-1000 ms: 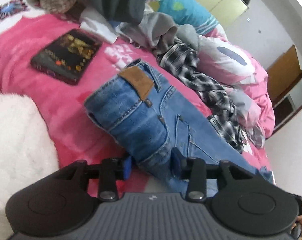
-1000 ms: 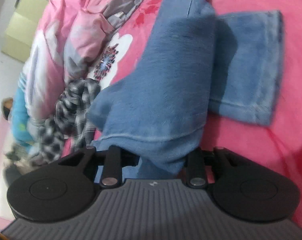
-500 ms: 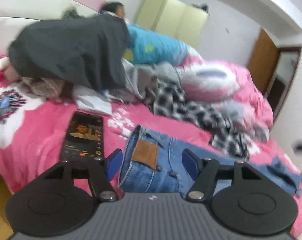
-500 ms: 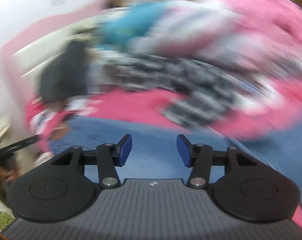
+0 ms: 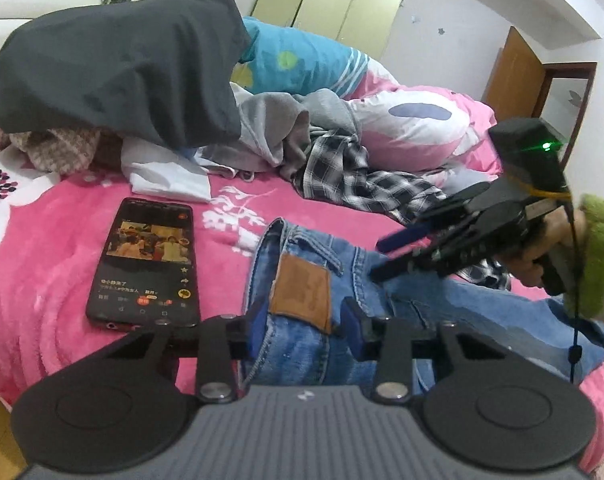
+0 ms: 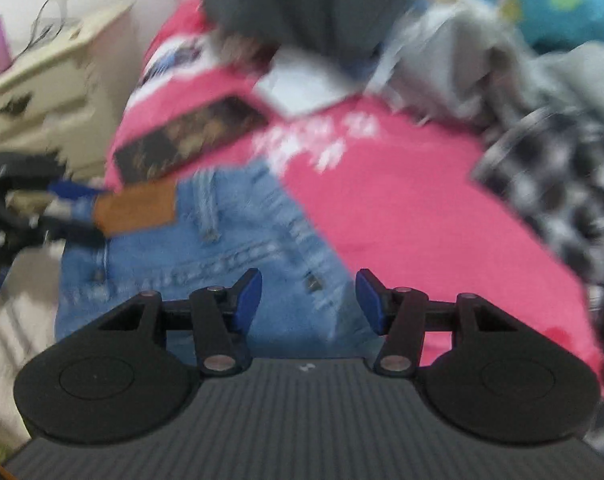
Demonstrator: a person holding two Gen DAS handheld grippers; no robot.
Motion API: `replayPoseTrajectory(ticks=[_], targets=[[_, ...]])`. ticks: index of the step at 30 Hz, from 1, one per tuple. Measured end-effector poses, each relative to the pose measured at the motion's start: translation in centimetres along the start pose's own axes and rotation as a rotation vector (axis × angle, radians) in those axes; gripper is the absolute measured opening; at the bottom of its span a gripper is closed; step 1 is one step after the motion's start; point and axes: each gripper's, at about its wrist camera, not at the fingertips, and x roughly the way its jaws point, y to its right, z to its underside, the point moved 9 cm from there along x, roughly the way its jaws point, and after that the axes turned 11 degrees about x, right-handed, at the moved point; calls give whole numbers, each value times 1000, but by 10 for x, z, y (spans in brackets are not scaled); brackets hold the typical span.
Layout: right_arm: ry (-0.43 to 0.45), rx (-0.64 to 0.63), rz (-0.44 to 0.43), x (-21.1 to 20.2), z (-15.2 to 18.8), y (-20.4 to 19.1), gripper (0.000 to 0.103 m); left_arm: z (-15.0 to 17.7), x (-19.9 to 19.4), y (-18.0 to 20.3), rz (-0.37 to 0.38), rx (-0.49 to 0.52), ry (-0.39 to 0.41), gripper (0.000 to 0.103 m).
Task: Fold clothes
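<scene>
while your left gripper [image 5: 304, 326] stands spread around the jeans [image 5: 302, 280] waistband, your right gripper [image 6: 308, 300] hovers open above them.

The jeans [image 5: 310, 300] lie on the blanket [image 5: 53, 280], waistband toward the left gripper [image 5: 305, 320], whose fingers straddle the waistband. A phone [image 5: 145, 258] lies on the blanket just left of the jeans. The right gripper [image 5: 394, 256] hovers over the jeans from the right. A pile of clothes [image 5: 261, 140] lies behind.
</scene>
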Motion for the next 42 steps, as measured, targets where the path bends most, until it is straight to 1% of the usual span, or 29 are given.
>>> replayPoseTrajectory(ticks=[1,2,3,4,6,7,8,11,13,16,19,22,27,30,31,32,34,35,37,39,41,42], targets=[[-13,-11,2,2,3,-2,49,0,0,-1,-1,2,5,32],[-26,-23,3,4,5,-3,48,1,0,-3,-1,2,8,31],[-39,-34,5,5,8,-4,43,1,1,-4,2,-1,9,29],[-52,-46,7,7,11,-6,26,2,1,-6,5,-6,11,29],[-78,-69,10,11,16,-9,7,3,0,-7,10,-19,19,29],[-91,-80,12,12,18,-10,5,3,-1,-6,6,-15,25,29],[-104,-92,14,14,21,-12,5,2,-2,-5,1,-12,31,29],[-33,-119,84,-2,18,-21,4,0,-6,-3,-10,-5,51,26],[14,-135,133,-12,15,-25,4,-5,-9,-3,-2,-21,70,24],[61,-157,199,-22,6,-24,4,-15,-10,-3,8,-37,95,19],[77,-178,244,-21,-2,-19,4,-25,-7,-5,13,-46,113,17],[83,-197,271,-13,-9,-14,4,-26,0,-8,3,-45,103,16],[50,-213,265,12,-4,-11,4,-16,10,-14,-18,-46,56,16],[42,-182,260,32,6,-5,4,-5,20,-19,-45,-39,22,16],[39,-171,258,39,9,-4,4,-1,23,-20,-59,-34,9,13],[36,-148,254,47,14,-1,4,2,26,-21,-71,-27,-7,13],[58,-97,251,54,19,5,5,4,25,-23,-81,-24,-13,15],[75,-62,243,53,19,7,5,3,22,-23,-87,-25,-7,16],[108,6,218,45,16,10,9,-4,13,-24,-106,-27,18,27],[148,71,195,33,13,14,10,-11,2,-24,-125,-21,46,29],[199,138,188,18,10,18,17,-21,-8,-22,-142,-7,73,31],[231,175,187,7,8,21,24,-27,-11,-18,-141,-1,88,34]])
